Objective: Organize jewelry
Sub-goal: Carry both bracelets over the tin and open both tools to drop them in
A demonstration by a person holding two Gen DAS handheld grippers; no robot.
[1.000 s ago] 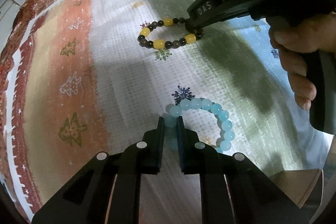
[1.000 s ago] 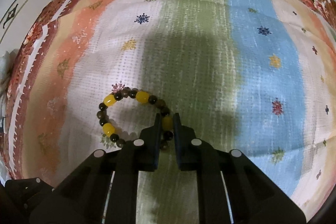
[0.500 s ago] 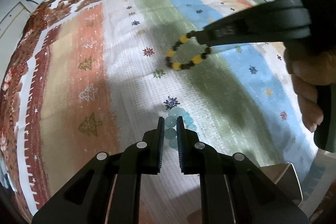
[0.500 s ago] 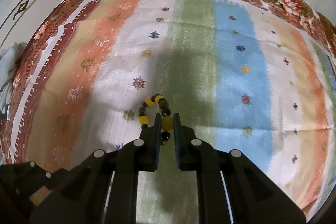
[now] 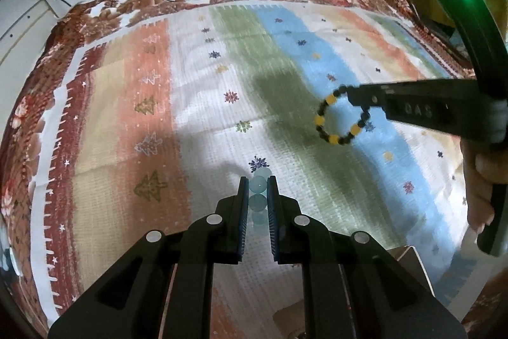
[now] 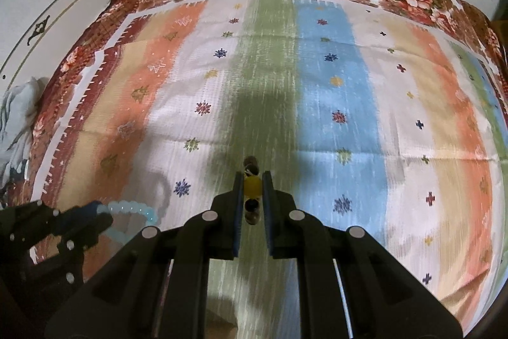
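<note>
A: Left gripper (image 5: 257, 185) — state?

B: Clamped on the pale blue bead bracelet (image 5: 257, 191). Beads sit right between its pads, the rest of the loop hangs below and behind the tips, edge-on from its own camera. From the right wrist view the same bracelet (image 6: 131, 208) droops as a loop off the tip, clear of the striped cloth (image 6: 333, 104).

A: Right gripper (image 6: 252, 180)?

B: Also pinched shut, on the yellow-and-dark bead bracelet (image 6: 252, 185). A yellow bead is squeezed between the pads, dark beads just ahead of and behind it. In the left wrist view that bracelet (image 5: 338, 119) hangs as an open ring under the right tool's tip, off to the left tool's front right.

A: Why pinch a single bead?

B: My guess: one bead gives the flat pads something solid, and the ring dangles free so it doesn't tangle (elastic strand, probably, can't confirm).

A: Both lifted?

B: Looks so; each loop hangs, shadows sit on the cloth beneath. A box corner (image 5: 409, 262) shows low right of the left tool, likely the drop spot, but that's a judgement. Contents not visible.

A: Risk?

B: Round beads could roll out of the pads if the grip loosens.
</note>
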